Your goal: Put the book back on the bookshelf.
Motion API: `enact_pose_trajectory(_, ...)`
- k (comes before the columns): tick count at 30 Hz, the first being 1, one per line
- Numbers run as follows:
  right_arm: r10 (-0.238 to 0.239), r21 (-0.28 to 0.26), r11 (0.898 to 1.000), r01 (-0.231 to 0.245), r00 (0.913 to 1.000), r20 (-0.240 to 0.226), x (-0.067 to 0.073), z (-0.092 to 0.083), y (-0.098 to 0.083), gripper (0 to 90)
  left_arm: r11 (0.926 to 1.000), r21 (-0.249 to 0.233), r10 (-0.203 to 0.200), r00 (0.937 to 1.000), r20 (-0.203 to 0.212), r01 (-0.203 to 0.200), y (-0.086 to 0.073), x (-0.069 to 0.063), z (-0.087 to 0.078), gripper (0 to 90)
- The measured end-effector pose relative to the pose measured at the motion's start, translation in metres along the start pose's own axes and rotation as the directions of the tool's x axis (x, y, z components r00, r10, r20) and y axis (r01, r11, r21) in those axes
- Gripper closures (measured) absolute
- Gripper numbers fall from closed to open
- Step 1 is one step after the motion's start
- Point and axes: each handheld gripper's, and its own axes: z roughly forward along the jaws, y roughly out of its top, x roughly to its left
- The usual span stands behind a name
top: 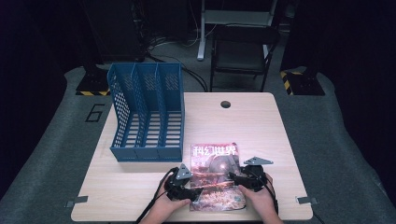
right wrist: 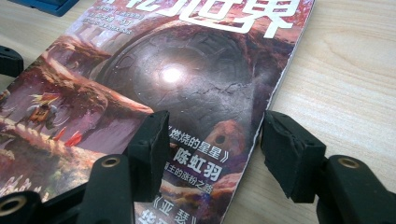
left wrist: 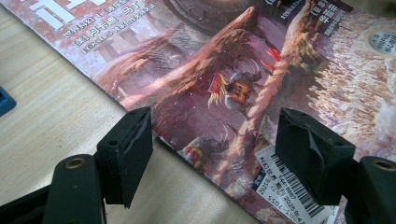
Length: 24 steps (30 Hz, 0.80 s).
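High view: magazine (top: 215,175) lies flat, long axis running away from the person. Left gripper (top: 194,191) and right gripper (top: 235,177) flank its near edges, fingers (left wrist: 126,154) spread, astride an edge each, pinching nothing.

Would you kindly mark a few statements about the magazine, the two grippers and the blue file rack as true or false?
1. The magazine lies flat on the table. True.
2. The magazine stands in a slot of the blue file rack. False: all three slots are empty and the magazine lies in front of the rack.
3. The left gripper has its jaws apart, astride the magazine's edge. True.
4. The right gripper is clamped shut on the cover. False: its jaws stand apart over the magazine's right edge, pressing on nothing.
5. A barcode sticker sits near a corner of the cover. True.
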Motion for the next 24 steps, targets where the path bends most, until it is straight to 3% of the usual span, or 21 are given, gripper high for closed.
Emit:
enact_pose_trajectory(3, 0.026, -0.005, 1.0, -0.026, 0.9996, 0.007, 0.0, -0.001, 0.0, 47.4, 1.0, -0.006, -0.005, 0.9999, -0.011, 0.005, -0.001, -0.001, 0.0, 29.3)
enact_pose_trajectory(4, 0.071, -0.014, 0.997, -0.071, 0.9975, 0.007, -0.002, -0.002, -0.001, 52.9, 0.9999, -0.013, -0.009, 0.9999, -0.014, 0.009, -0.001, -0.002, 0.0, 29.6)
enact_pose_trajectory(6, 0.112, -0.013, 0.994, -0.112, 0.9937, -0.002, -0.003, -0.003, -0.002, 55.5, 0.9999, -0.01, -0.01, 0.9998, -0.018, 0.009, -0.001, -0.003, 0.0, 30.3)
enact_pose_trajectory(12, 0.133, 0.005, 0.991, -0.133, 0.9911, 0.003, 0.0, -0.007, -0.004, 57.8, 0.9998, -0.005, -0.02, 0.9995, -0.024, 0.02, -0.004, -0.005, -0.004, 32.5)
enact_pose_trajectory(15, 0.165, 0.023, 0.986, -0.165, 0.9862, -0.01, 0.003, -0.011, -0.006, 58.8, 0.9995, -0.015, -0.029, 0.9992, -0.028, 0.029, -0.007, -0.008, -0.006, 33.4)
enact_pose_trajectory(18, 0.163, 0.025, 0.986, -0.163, 0.9866, -0.011, 0.003, -0.011, -0.006, 57.8, 0.9996, -0.012, -0.025, 0.9992, -0.033, 0.024, -0.008, -0.008, -0.006, 33.4)
enact_pose_trajectory(20, 0.197, 0.033, 0.98, -0.196, 0.9802, -0.019, 0.004, -0.011, -0.005, 56.5, 0.9996, -0.016, -0.023, 0.9993, -0.031, 0.023, -0.008, -0.007, -0.006, 33.4)
enact_pose_trajectory(24, 0.208, 0.01, 0.978, -0.208, 0.9781, -0.016, 0.0, -0.009, -0.002, 54.0, 0.9988, -0.035, -0.036, 0.999, -0.028, 0.035, -0.01, -0.008, -0.006, 33.6)
